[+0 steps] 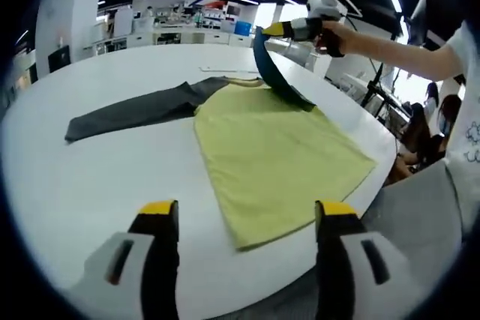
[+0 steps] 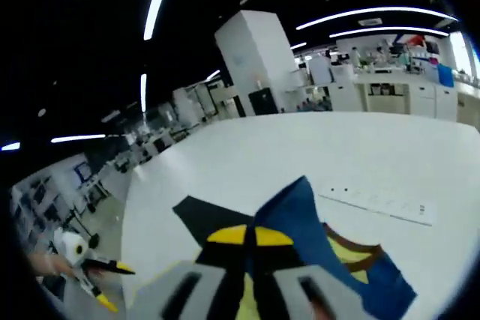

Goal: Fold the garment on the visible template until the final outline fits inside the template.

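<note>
**Right sleeve lifted, fold barely begun**

The long-sleeved shirt (image 1: 277, 151) lies flat on the white table (image 1: 90, 177), its yellow-green body spread toward the near edge and one dark grey sleeve (image 1: 135, 110) stretched out straight to the side. The right gripper (image 1: 289, 29), seen in the left gripper view held up in a person's hand, has the other sleeve (image 1: 274, 73) pinched between its jaws and raised clear of the table, so the dark blue fabric hangs in a curve down to the shoulder. In the right gripper view the same gripper's yellow-tipped jaws are closed together on that blue cloth (image 2: 300, 222). The left gripper (image 1: 244, 211) hovers above the near table edge with its jaws spread wide and nothing between them, just short of the shirt's hem.

No template outline can be made out on the table in either view. Judging by the layout, the task is at an early stage: one sleeve is mid-fold toward the body, while the grey sleeve and the body itself remain unfolded.
</note>
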`<state>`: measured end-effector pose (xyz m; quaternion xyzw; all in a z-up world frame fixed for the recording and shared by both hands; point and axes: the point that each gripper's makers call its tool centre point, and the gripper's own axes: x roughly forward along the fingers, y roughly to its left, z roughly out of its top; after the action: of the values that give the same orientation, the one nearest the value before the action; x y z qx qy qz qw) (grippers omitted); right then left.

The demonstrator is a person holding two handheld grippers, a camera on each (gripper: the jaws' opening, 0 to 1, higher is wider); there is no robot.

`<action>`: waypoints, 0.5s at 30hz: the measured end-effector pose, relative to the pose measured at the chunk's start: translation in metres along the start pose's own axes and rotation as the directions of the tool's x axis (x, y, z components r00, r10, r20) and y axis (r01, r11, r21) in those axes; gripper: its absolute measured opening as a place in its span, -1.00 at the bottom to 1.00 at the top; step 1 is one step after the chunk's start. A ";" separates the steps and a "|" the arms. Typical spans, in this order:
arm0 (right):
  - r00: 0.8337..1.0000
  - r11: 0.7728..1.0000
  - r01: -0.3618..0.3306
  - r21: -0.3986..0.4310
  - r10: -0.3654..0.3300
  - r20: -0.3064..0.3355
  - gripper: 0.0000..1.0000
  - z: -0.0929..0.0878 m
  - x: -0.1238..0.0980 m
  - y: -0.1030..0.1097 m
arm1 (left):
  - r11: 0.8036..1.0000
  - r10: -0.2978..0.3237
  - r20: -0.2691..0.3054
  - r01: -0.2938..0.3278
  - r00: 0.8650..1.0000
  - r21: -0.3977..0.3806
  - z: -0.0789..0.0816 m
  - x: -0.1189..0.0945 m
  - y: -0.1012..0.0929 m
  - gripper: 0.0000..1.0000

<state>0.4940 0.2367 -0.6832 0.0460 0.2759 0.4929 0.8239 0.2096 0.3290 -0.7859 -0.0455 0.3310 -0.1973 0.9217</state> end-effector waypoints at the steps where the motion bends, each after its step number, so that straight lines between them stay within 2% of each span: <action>1: 1.000 1.000 -0.001 -0.006 0.000 -0.006 -1.00 -0.003 0.006 0.001 | 1.000 0.000 0.000 0.000 1.000 -0.001 0.000 0.000 0.000 0.42; 4: 0.999 1.000 -0.002 -0.003 0.001 -0.038 -1.00 -0.019 0.024 0.006 | 1.000 0.003 0.001 -0.003 1.000 -0.006 0.000 -0.001 -0.002 0.42; 10: 0.995 1.000 -0.016 0.016 0.017 -0.097 -1.00 -0.049 0.045 0.019 | 1.000 0.012 0.007 -0.012 1.000 -0.019 -0.001 -0.002 0.001 0.41; 15: 0.990 0.999 -0.010 0.031 0.014 -0.143 -1.00 -0.075 0.069 0.014 | 0.999 0.018 0.009 -0.018 1.000 -0.028 -0.001 -0.003 0.001 0.41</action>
<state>0.4707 0.2870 -0.7698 0.0247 0.3412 0.4958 0.7982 0.2077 0.3313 -0.7855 -0.0563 0.3297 -0.1839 0.9243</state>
